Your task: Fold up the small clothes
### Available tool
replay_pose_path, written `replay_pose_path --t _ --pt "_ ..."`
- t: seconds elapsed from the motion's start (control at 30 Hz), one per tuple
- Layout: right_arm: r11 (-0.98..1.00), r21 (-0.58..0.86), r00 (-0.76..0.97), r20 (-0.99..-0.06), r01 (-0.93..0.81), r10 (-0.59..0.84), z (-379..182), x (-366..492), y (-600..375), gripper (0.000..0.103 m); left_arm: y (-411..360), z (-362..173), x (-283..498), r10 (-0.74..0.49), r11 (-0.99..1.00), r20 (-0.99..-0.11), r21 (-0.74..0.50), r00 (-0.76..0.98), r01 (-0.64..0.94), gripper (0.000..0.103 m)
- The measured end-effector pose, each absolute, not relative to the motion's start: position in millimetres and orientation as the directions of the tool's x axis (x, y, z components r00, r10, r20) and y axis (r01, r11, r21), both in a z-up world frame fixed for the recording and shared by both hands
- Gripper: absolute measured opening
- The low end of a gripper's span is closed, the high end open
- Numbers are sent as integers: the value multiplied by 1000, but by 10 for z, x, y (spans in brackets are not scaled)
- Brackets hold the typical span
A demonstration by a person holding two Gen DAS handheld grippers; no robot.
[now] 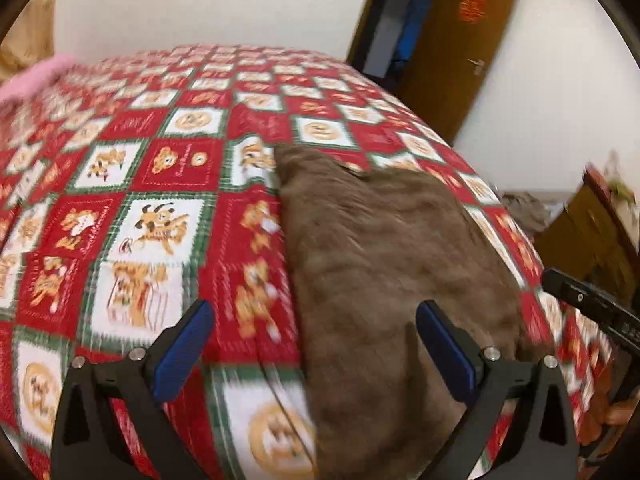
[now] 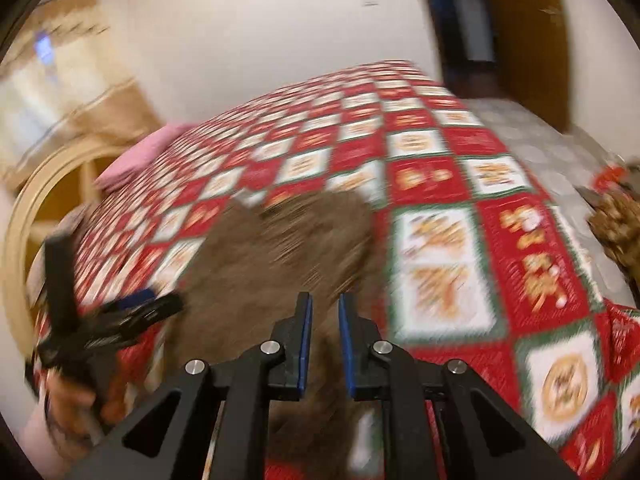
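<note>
Two hand-held grippers over a bed [image 1: 168, 184] with a red, white and green patchwork cover — cartoon bears and dogs in the squares. One brown fleecy garment [image 1: 392, 248] lies flat on the cover, running from about 12 o'clock down to 6 o'clock in the left wrist view.

Left hand-held gripper [image 1: 316, 344]: jaws spread wide apart, nothing between the blue pads. Its right finger hangs over the garment's near part, its left finger over bare cover at 9 o'clock of the garment; whether it touches the cloth cannot be told. The right hand-held gripper's black body shows at 3 o'clock of that view, past the garment's right edge.

Right hand-held gripper [image 2: 325, 344]: jaws nearly together, a narrow gap left. Brown garment [image 2: 280, 248] lies straight ahead at 12 o'clock and runs under the fingers; heavy blur, so whether cloth is pinched between the pads cannot be told. Left hand-held gripper seen at 9 o'clock here, at the garment's left edge, with a hand [image 2: 72, 404] under it.

Writing: small script on the red squares, unreadable. Red mark on the brown door [image 1: 460, 52] at 1 o'clock — also unreadable. Pink cloth [image 1: 36, 76] at the bed's far left, 10 o'clock, well apart from the garment.
</note>
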State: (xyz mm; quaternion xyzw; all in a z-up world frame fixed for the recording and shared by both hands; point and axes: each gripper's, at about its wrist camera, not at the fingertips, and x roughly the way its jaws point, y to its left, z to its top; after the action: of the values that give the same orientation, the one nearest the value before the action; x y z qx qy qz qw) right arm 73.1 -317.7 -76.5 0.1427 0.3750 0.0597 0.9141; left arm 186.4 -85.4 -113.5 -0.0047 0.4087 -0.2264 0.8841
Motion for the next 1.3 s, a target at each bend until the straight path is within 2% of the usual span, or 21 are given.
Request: replay_pose_path --t 0.07,0.13,0.23,0.37,0.43,0.5,0.57,0.6,0.63,0.67,0.7,0.77,0.9,1.0,1.1,1.23,1.27,1.3 --pt "950 309 699 -670 -46 251 -798 619 -2988 22 -965 -1160 1681 -374 897 -709 -114 598 427 103" --pt "942 329 664 -691 -63 286 -932 558 -2842 22 -1066 -1283 1522 -320 896 -735 -30 598 443 102" --pt "941 336 605 -754 22 255 -1195 445 -2833 22 -1051 -1474 1331 -273 885 -767 36 581 463 102" --pt "869 486 639 -698 92 323 -1398 40 -3031 22 -763 -1529 1266 -350 891 -773 -100 529 443 102" --pt "870 478 569 -752 122 333 -1498 -83 -3002 22 -707 -1488 1280 -357 890 -781 -119 512 440 102" --pt "886 450 586 -751 115 306 -1393 -219 -2975 22 -674 -1397 1282 -363 885 -780 -119 509 450 102" --pt "900 425 637 -722 100 270 -1169 -294 -2989 22 -636 -1252 1288 -389 885 -745 -139 542 445 102" --pt "898 431 690 -677 90 256 -992 -316 -3034 26 -612 -1154 1353 -410 884 -723 -165 555 438 102" --pt "892 443 727 -642 90 245 -878 -309 -3079 36 -603 -1091 1431 -428 881 -709 -192 560 431 102" --pt "880 465 769 -597 100 228 -738 -259 -3157 78 -605 -1050 1507 -442 880 -700 -216 561 423 102" --pt "870 480 792 -572 110 215 -673 -201 -3206 102 -632 -990 1656 -458 877 -694 -251 555 410 102" --pt "868 480 822 -540 125 180 -619 22 -3293 102 -699 -953 1885 -472 874 -689 -283 551 395 102" --pt "888 433 720 -664 151 202 -899 749 -3310 102 -916 -1017 2283 -486 871 -675 -328 555 365 101" --pt "911 373 652 -738 177 176 -1198 1162 -3301 102 -1046 -1213 2459 -458 887 -702 -319 545 333 96" --pt "930 338 643 -746 144 171 -1388 1344 -3252 102 -1118 -1529 2556 -444 892 -748 -316 492 324 91" --pt "970 227 655 -746 85 117 -1457 1462 -3142 98 -1089 -1538 2510 -462 882 -721 -315 516 350 91" --pt "976 204 651 -751 72 109 -1469 1475 -3099 83 -1073 -1534 2503 -466 881 -718 -321 517 348 89" --pt "979 203 657 -742 28 135 -1461 1478 -3032 51 -1051 -1531 2473 -466 881 -716 -323 520 345 83"
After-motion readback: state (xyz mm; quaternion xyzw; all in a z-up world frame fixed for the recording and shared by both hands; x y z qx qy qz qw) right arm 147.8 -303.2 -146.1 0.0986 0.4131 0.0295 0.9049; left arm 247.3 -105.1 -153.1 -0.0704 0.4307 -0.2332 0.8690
